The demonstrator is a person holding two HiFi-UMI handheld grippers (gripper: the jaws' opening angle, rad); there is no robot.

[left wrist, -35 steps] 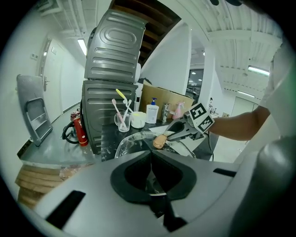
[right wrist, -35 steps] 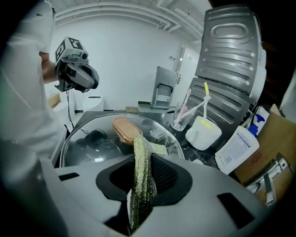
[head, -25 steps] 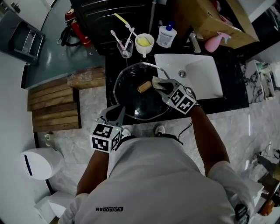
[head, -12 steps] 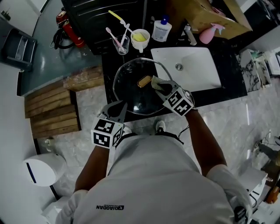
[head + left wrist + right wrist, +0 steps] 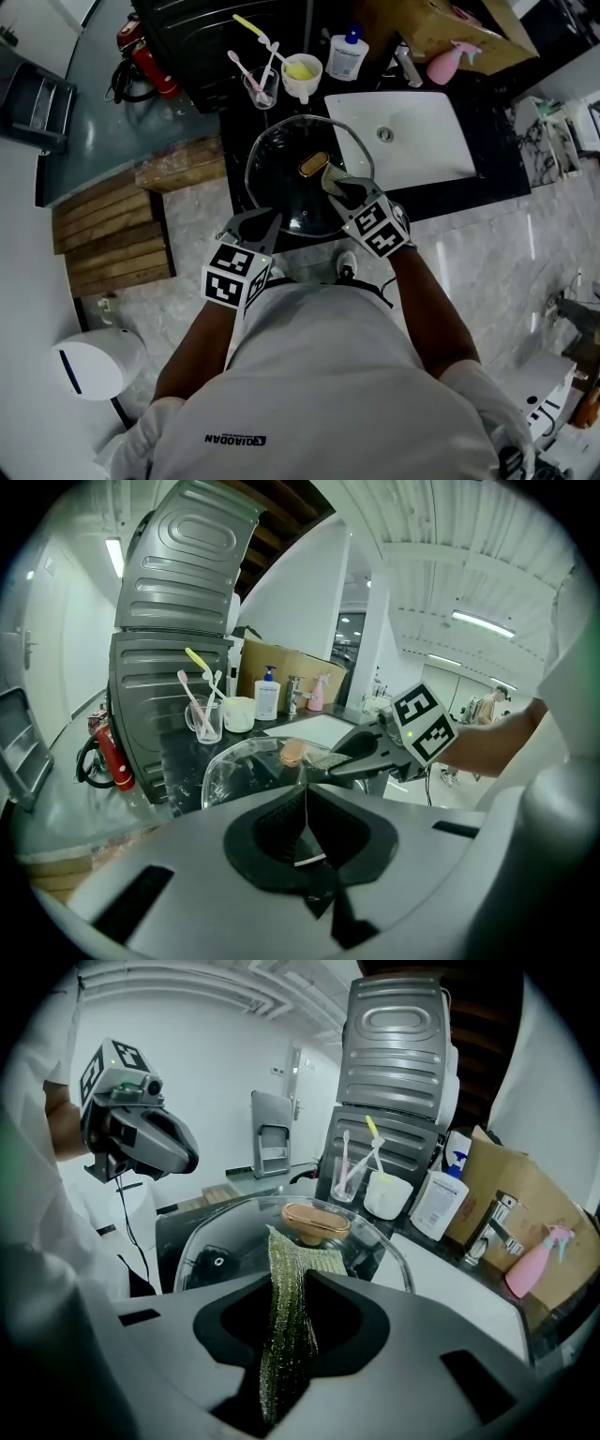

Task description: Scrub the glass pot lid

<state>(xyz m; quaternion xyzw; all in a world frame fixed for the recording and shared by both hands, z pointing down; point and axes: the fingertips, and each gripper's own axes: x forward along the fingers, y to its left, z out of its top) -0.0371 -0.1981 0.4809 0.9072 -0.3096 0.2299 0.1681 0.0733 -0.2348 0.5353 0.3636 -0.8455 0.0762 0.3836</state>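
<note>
The glass lid [image 5: 281,192] is lying on the black counter [image 5: 450,199], just beside the white sink [image 5: 427,155]. The left gripper [image 5: 255,225] is pinching the lid's near rim. The right gripper [image 5: 335,183] is clamping a green scrubbing cloth [image 5: 289,1288], whose free end is resting on the lid beside its knob [image 5: 316,1221].

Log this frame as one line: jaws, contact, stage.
left gripper: jaws shut on glass pot lid rim | right gripper: jaws shut on scouring cloth | cloth lies on lid beside knob | stage: scrubbing
</note>
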